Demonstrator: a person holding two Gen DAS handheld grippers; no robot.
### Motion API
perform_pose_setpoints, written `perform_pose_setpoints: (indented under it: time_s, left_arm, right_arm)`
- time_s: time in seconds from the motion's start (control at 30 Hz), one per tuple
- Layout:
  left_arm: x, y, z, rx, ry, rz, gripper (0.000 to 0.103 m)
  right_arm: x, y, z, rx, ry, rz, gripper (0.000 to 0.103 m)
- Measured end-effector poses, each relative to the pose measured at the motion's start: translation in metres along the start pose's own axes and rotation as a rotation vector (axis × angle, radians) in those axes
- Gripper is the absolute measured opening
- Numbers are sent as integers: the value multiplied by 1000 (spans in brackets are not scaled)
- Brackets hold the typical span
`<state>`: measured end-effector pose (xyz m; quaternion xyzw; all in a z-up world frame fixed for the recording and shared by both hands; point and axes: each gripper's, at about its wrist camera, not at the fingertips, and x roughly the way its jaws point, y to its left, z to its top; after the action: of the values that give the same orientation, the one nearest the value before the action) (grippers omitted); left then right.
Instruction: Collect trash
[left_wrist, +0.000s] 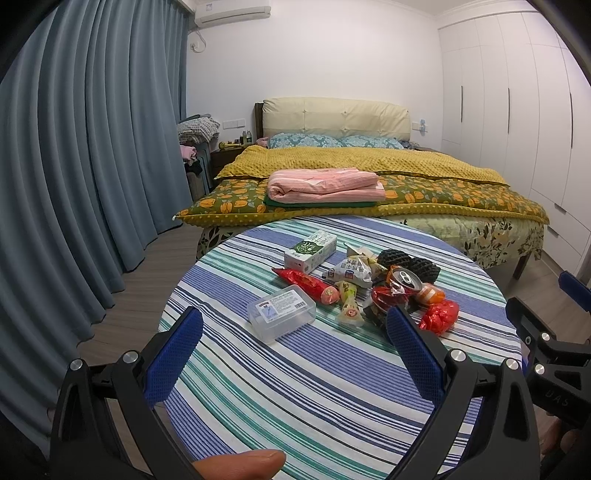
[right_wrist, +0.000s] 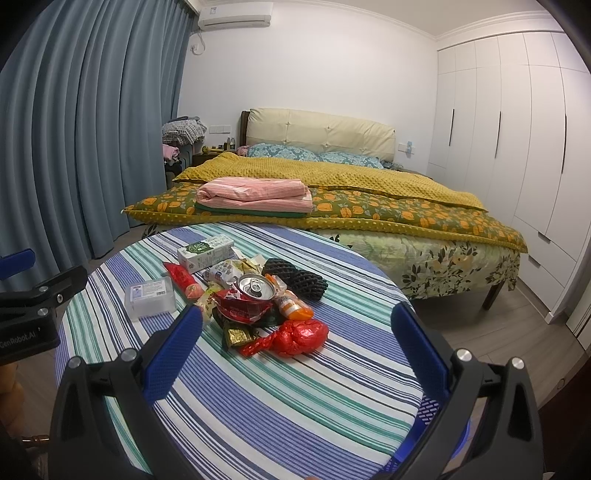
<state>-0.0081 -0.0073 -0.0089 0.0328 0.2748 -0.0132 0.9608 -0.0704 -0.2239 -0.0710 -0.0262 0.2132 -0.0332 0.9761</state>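
**Trash pile on striped table, both grippers released**

The left gripper (left_wrist: 293, 347) hovers above the near part of the round table (left_wrist: 332, 398), fingers spread wide and holding nothing. The right gripper (right_wrist: 295, 347) is in the same condition: fingers wide apart, empty, above the table (right_wrist: 295, 406). The housing of the left gripper at the left edge of the right wrist view carries the lettering "GenRobot.AI".

The trash lies in one cluster at the middle of the table, on a blue, green and white striped cloth:

- Clear plastic box (left_wrist: 281, 311) with a white barcode label, on the left of the pile; print too small to read.
- Green and white carton (left_wrist: 311, 251), lying flat at the far side; label not legible.
- Red sausage-shaped wrapper (left_wrist: 308, 286), between carton and box.
- Crushed red can (right_wrist: 248, 300), silver top with pull tab facing up, at the centre; its white script is not legible.
- Black foam netting (right_wrist: 297, 279), just behind the can.
- Crumpled red plastic bag (right_wrist: 299, 336), on the near side.
- Small orange and white bottle (right_wrist: 293, 308), between can and bag.

A blue perforated basket (right_wrist: 430, 413) shows below the near right table edge. A bed (right_wrist: 369, 206) stands behind the table.
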Motion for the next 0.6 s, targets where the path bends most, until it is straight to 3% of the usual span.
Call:
perform_pose_setpoints:
  time_s: [0.6]
  left_arm:
    - [-1,-1,-1,0,1,1,98]
  right_arm:
    - [0,0,-1,-2,1,-1,98]
